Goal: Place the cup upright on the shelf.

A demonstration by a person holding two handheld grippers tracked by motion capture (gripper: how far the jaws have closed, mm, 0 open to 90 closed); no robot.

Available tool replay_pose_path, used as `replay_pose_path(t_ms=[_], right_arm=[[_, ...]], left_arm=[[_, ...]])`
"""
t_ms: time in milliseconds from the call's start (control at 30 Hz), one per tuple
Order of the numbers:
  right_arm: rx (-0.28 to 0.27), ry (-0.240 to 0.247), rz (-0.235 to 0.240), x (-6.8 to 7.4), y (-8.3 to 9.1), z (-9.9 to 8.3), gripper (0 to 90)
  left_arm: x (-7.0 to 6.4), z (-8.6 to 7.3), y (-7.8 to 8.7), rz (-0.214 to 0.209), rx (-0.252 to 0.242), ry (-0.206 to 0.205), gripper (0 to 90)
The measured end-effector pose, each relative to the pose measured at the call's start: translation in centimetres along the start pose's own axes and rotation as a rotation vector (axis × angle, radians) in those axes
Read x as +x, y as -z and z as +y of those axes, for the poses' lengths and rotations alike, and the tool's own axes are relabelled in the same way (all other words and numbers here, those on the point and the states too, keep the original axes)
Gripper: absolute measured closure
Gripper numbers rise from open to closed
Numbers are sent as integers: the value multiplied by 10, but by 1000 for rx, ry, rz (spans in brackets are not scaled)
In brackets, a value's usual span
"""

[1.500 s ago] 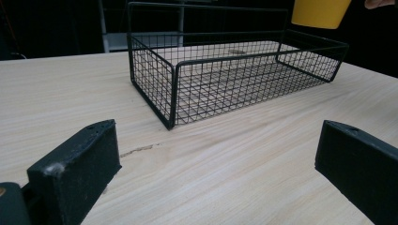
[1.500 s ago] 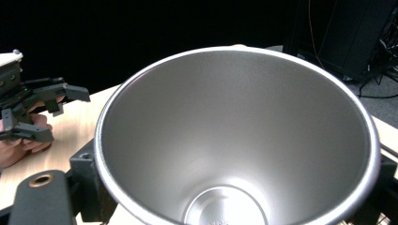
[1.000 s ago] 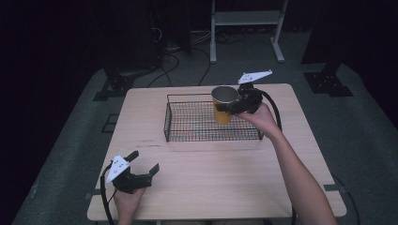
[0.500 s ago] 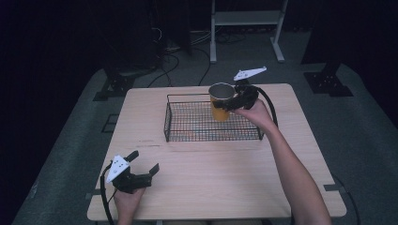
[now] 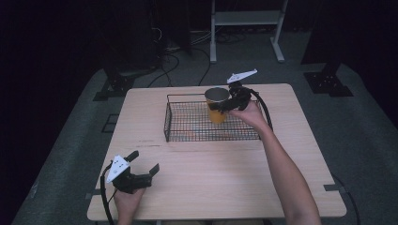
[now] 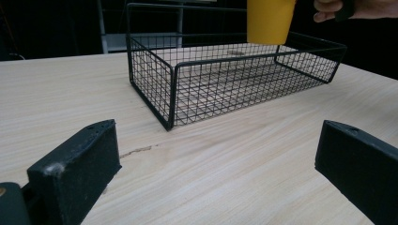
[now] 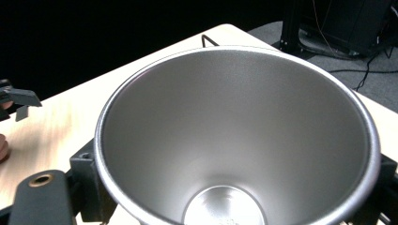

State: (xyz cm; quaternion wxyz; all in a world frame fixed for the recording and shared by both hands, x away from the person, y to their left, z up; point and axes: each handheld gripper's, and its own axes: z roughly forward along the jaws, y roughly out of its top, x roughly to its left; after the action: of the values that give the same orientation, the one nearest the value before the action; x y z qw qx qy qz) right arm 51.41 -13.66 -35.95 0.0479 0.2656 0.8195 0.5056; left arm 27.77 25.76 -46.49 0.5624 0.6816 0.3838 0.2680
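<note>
A yellow cup point(image 5: 217, 104) with a silver inside hangs upright above the right part of a black wire basket point(image 5: 187, 133), and my right gripper point(image 5: 225, 103) is shut on its rim. The right gripper view looks straight down into the cup point(image 7: 234, 140), its jaws pressing on both sides. From the left gripper view, the cup point(image 6: 270, 21) floats above the basket point(image 6: 211, 79), clear of its floor. My left gripper point(image 5: 143, 161) rests open near the table's front left, nothing between its jaws.
The basket stands at the back middle of a light wooden table point(image 5: 211, 187). A white metal stand point(image 5: 246, 18) and cables point(image 5: 173, 61) lie on the dark floor beyond the table. A black stand base point(image 5: 328, 79) sits at the right rear.
The right gripper has lifted the cup a little higher above the basket. The left gripper has stayed where it was.
</note>
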Motion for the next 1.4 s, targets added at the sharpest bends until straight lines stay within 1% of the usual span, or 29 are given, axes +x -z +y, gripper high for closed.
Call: replay_pose_path(t_ms=[67,233,333,433,633,967,1000,1067,1100,1400], right_arm=[[3,-3,5,-2,-4,-2,127],[22,-15,-1,-8,-12,-7,127],[30,-27,-3,-11,-16,-10,127],[49,-26,-10,-14,-20,-14,127],[55,-35,-12,-21,-25,-19,127],[109,-51,-7,-29,-37,-33,126],[116,-50,-5,-30,-39,-34,126],[137,-33,-12,-29,-41,-36,126],[137,-27,-13,-28,-41,-36,126],[168,6,-23,-26,-35,-37,126]], left_arm=[[0,0,0,0,-3,6,0],[0,0,0,0,0,0,0],[0,0,0,0,-3,6,0],[0,0,0,0,-3,4,0],[0,0,0,-1,-3,8,0],[1,0,1,-1,-5,9,0],[1,0,1,-1,-5,9,0],[1,0,1,-2,-6,8,0],[0,0,1,-1,-4,8,0],[0,0,0,0,-3,5,0]])
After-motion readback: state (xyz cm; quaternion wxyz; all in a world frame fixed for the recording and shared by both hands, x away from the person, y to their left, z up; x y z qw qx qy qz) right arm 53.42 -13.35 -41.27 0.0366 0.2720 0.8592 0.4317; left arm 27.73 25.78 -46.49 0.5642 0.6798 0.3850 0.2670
